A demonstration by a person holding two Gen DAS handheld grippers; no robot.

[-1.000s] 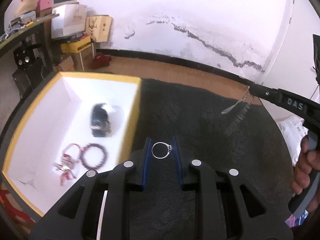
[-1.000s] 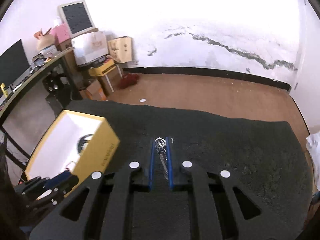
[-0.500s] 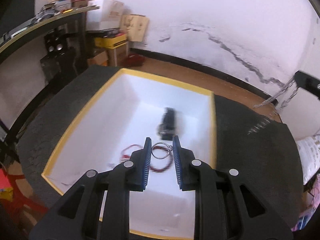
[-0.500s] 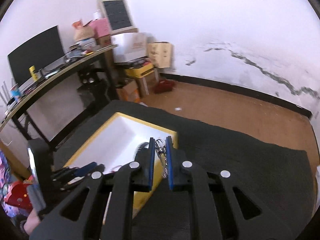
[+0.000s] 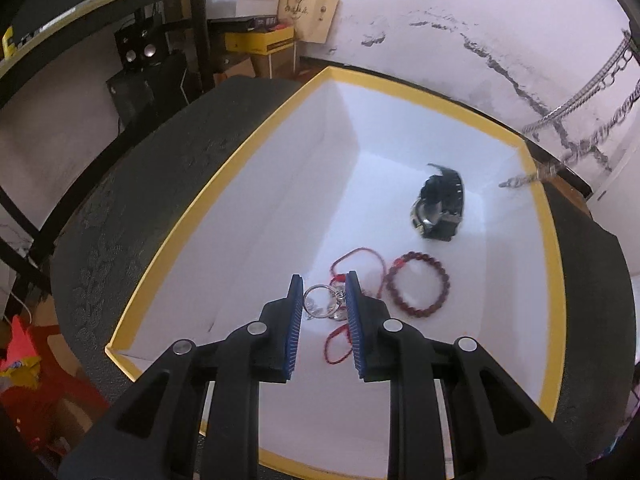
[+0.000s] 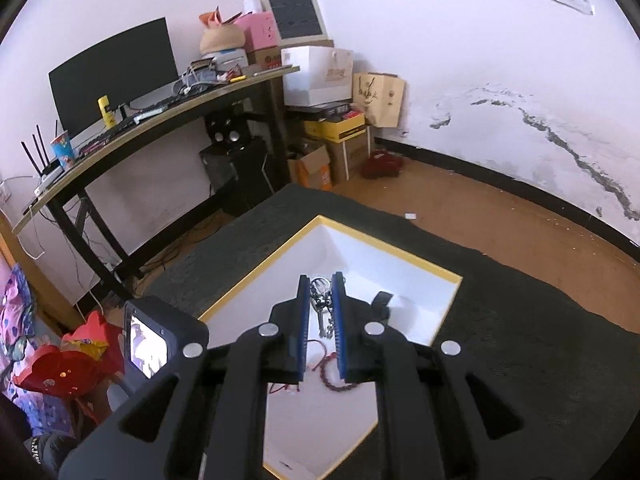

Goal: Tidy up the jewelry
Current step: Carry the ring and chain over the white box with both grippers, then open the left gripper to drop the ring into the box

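Note:
My left gripper (image 5: 321, 293) is shut on a silver ring (image 5: 318, 300) and holds it over the white box with a yellow rim (image 5: 412, 92). In the box lie a black watch (image 5: 440, 204), a dark red bead bracelet (image 5: 420, 290) and a red cord bracelet (image 5: 352, 264). My right gripper (image 6: 319, 292) is shut on a silver chain (image 6: 323, 308) and holds it above the same box (image 6: 256, 276). The chain also hangs into the left wrist view (image 5: 576, 136) at the upper right.
The box sits on a dark patterned cloth (image 5: 160, 184) over the table. A desk with a monitor (image 6: 116, 76), speakers and cardboard boxes (image 6: 340, 136) stand beyond the table on the left. The left hand-held unit (image 6: 156, 340) shows at lower left.
Both grippers have moved left, from over the dark cloth to over the box. The left one now holds the ring lower, near the red bracelets. The chain now hangs above the box's right rim.

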